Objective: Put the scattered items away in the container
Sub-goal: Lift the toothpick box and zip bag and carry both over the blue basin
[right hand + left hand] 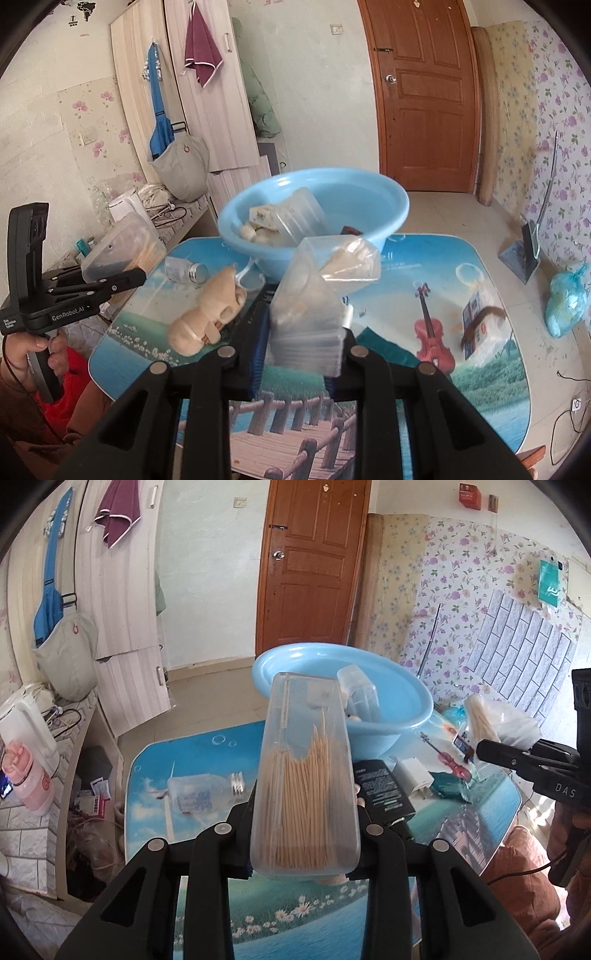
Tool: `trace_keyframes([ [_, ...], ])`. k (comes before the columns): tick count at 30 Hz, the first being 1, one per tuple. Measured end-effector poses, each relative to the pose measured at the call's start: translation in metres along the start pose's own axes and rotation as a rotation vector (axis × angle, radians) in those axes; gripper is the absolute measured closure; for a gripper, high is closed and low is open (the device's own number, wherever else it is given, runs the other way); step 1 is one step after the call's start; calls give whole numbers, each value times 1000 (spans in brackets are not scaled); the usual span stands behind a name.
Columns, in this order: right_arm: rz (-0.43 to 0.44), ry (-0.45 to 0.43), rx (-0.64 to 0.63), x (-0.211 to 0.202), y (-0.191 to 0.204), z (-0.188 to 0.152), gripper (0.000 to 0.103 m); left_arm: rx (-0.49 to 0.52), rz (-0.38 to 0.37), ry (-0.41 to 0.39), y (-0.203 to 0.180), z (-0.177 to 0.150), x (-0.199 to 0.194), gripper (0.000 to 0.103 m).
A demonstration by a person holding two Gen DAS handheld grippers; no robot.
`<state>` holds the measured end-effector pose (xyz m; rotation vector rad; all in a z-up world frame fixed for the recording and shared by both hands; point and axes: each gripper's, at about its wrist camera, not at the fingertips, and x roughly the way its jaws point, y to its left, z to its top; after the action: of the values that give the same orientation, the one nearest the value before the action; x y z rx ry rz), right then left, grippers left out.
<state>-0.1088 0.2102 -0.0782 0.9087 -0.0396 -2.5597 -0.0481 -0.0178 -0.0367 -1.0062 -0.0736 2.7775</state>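
Observation:
My left gripper [304,814] is shut on a clear box of toothpicks [306,775], held tilted above the table, in front of the light blue basin [402,716]. My right gripper [304,332] is shut on a clear plastic bag of pale contents [314,295], also lifted, just short of the basin [391,206], which holds a clear container and small pale items. A beige plush toy [207,314] and a small clear bottle [184,271] lie on the picture-printed table [461,288]. A black box [384,786], a white charger [412,779] and a teal packet [450,782] lie right of the toothpick box.
A low side shelf with a white jug [26,723] and a pink bottle [29,779] runs along the table's left. On the floor to the right are a dustpan [521,251] and a blue bag [565,302]. A wooden door [424,92] and a wardrobe stand behind.

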Motion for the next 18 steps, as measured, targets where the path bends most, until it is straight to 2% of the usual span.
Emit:
trace_keyframes([
  [12,27,-26,-15,16,-2,25,78,34,-41,-22,-16,38,25,72],
  [18,25,-31,-8,32,-12,37,78,30,-58,-5,-18,51,49,72],
])
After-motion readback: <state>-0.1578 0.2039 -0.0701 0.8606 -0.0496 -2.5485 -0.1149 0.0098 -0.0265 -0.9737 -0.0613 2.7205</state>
